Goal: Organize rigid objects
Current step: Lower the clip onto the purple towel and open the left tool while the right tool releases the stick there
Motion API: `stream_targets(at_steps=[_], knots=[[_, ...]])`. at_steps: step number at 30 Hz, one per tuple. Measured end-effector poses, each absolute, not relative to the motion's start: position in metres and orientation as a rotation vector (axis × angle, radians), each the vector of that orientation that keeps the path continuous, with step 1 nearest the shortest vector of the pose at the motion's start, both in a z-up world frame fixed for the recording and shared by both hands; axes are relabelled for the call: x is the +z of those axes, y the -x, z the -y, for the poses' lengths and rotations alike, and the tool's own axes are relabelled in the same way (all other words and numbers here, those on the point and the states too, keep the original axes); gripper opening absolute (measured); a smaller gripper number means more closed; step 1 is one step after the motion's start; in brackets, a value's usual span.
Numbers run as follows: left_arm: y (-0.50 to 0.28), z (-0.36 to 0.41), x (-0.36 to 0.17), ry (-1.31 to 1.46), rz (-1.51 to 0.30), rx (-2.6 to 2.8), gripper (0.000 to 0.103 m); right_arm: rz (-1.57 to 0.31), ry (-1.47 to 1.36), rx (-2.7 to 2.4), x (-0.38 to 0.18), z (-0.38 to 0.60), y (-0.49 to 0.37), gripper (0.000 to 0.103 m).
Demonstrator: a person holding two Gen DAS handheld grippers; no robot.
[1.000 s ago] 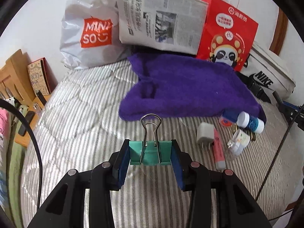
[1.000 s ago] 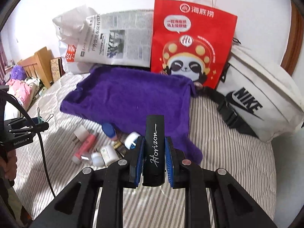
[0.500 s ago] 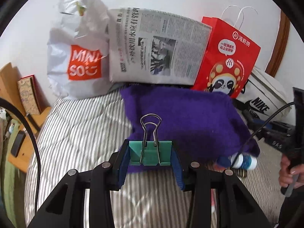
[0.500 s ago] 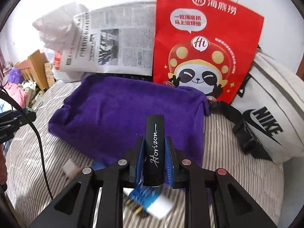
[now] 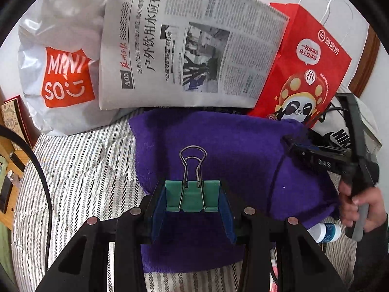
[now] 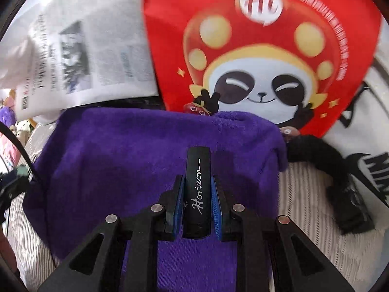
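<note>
My left gripper [image 5: 192, 200] is shut on a green binder clip [image 5: 191, 196] with its wire handles pointing forward, held just above the near edge of a purple towel [image 5: 231, 143] on the striped bed. My right gripper [image 6: 196, 189] is shut on a black bar marked "Horizon" [image 6: 197, 189], held over the middle of the purple towel [image 6: 126, 150]. The right gripper also shows in the left wrist view [image 5: 299, 148], over the towel's right side, with a hand on its handle. A white and blue bottle [image 5: 325, 232] lies at the towel's right edge.
A MINISO plastic bag [image 5: 60, 68], a folded newspaper [image 5: 189, 51] and a red panda paper bag [image 5: 304, 73] stand against the wall behind the towel. A white Nike bag [image 6: 364, 146] with a black strap lies to the right. A wooden bedside shelf [image 5: 9, 146] is at the left.
Both grippers have moved forward over the purple towel, still holding their objects. The right gripper has come into the left wrist view. The small items near the towel have dropped out of view.
</note>
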State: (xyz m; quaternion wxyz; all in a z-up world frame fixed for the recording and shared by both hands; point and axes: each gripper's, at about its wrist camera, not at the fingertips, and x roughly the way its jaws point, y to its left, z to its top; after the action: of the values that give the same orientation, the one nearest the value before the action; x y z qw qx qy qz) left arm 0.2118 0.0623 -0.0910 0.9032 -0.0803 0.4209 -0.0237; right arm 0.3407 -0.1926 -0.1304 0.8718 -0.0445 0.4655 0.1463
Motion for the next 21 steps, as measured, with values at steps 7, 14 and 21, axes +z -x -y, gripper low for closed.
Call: stream_targets(at_steps=[7,14,21], knots=[[-0.226,-0.061,-0.100,0.166,-0.903,-0.063,0.039,-1.018,0.129,0.298,-0.142,0.187,-0.350,0.022],[-0.249,-0.051,-0.109,0.164,-0.924,-0.082,0.039,-1.045,0.113,0.350,-0.138,0.191,-0.346,0.032],[-0.278,-0.048,-0.120,0.158,-0.952,-0.072,0.039,-0.979,0.128,0.330,-0.111,0.212,-0.292,0.032]])
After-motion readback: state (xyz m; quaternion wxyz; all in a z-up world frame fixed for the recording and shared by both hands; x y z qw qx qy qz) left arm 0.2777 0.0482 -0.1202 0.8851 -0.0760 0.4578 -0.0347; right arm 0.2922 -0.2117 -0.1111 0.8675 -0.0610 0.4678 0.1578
